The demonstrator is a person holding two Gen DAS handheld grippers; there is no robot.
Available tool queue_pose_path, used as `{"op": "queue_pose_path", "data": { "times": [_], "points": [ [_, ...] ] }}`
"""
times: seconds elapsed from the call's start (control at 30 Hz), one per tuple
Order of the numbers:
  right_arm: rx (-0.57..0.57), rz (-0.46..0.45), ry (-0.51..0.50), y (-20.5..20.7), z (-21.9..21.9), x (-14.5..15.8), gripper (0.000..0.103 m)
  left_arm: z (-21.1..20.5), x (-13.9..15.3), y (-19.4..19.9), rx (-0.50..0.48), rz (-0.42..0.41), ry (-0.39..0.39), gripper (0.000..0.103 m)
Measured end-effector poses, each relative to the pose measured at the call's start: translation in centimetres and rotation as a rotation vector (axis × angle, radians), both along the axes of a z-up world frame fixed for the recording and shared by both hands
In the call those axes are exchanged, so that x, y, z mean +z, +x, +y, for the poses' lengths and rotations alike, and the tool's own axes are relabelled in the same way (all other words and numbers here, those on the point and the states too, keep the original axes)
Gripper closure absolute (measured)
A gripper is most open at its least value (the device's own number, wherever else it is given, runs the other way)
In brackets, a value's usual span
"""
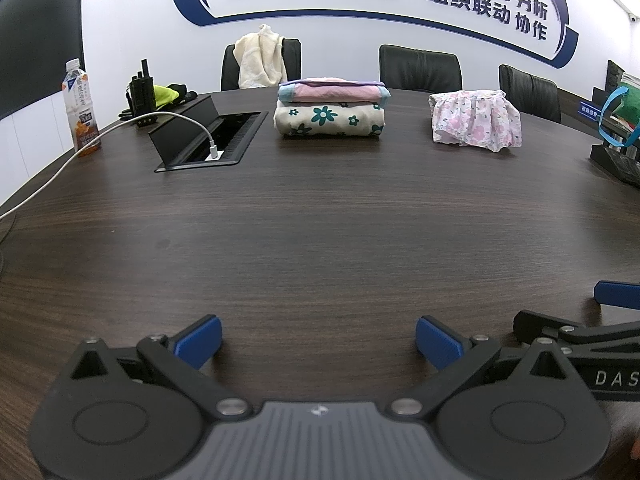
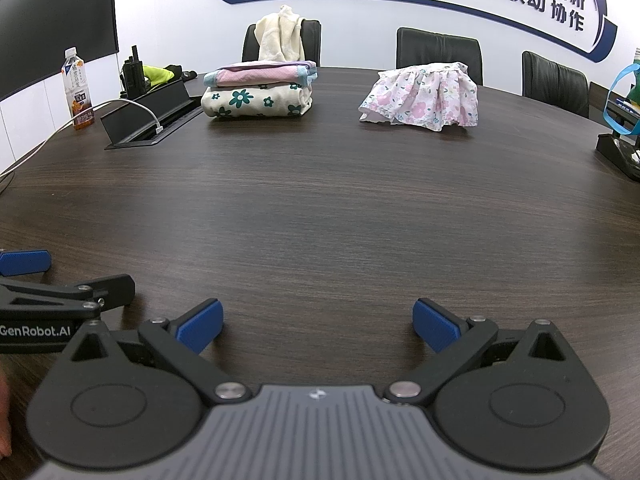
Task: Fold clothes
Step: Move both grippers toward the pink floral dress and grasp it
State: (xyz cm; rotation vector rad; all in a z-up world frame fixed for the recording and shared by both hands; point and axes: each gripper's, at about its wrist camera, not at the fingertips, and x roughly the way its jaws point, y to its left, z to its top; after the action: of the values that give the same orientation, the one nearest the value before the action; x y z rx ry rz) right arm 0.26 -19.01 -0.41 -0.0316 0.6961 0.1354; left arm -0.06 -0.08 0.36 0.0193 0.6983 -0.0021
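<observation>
A crumpled pink floral dress [image 1: 476,125] [image 2: 424,98] lies unfolded at the far right of the dark wooden table [image 1: 320,232] [image 2: 320,208]. Left of it stands a stack of folded clothes [image 1: 330,107] [image 2: 260,90]: a pink piece on a cream one with teal flowers. A cream garment [image 1: 262,58] [image 2: 282,36] hangs over a far chair. My left gripper [image 1: 319,342] is open and empty, low over the near table. My right gripper [image 2: 319,325] is open and empty beside it. Each shows at the edge of the other's view.
A drink bottle [image 1: 82,110] [image 2: 78,90], a black radio [image 1: 140,94] and a yellow-green item [image 1: 166,94] sit at the far left. A white cable [image 1: 120,132] runs to the open cable box [image 1: 208,136] [image 2: 152,114]. Black chairs line the far side. A rack with a blue-handled bag [image 1: 618,120] stands right.
</observation>
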Motion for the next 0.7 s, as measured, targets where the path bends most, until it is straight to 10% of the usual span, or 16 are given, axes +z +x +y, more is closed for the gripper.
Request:
{"op": "queue_pose_path", "data": {
  "times": [0.2, 0.33, 0.57, 0.7],
  "points": [
    [0.007, -0.002, 0.047, -0.2, -0.8, 0.7, 0.0, 0.2, 1.9, 1.6, -0.044, 0.031, -0.086, 0.01],
    [-0.038, -0.098, 0.253, 0.5, -4.7, 4.8, 0.0, -0.8, 7.5, 3.2, -0.022, -0.162, -0.157, 0.0],
    [-0.135, -0.272, 0.145, 9.2, -11.0, 11.8, 0.0, -8.3, 9.4, 14.6, -0.2, -0.227, -0.062, 0.0],
    [-0.235, -0.207, 0.124, 18.2, -14.7, 11.1, 0.0, -13.1, 8.3, 21.9, -0.227, -0.216, 0.02, 0.0]
  ]
}}
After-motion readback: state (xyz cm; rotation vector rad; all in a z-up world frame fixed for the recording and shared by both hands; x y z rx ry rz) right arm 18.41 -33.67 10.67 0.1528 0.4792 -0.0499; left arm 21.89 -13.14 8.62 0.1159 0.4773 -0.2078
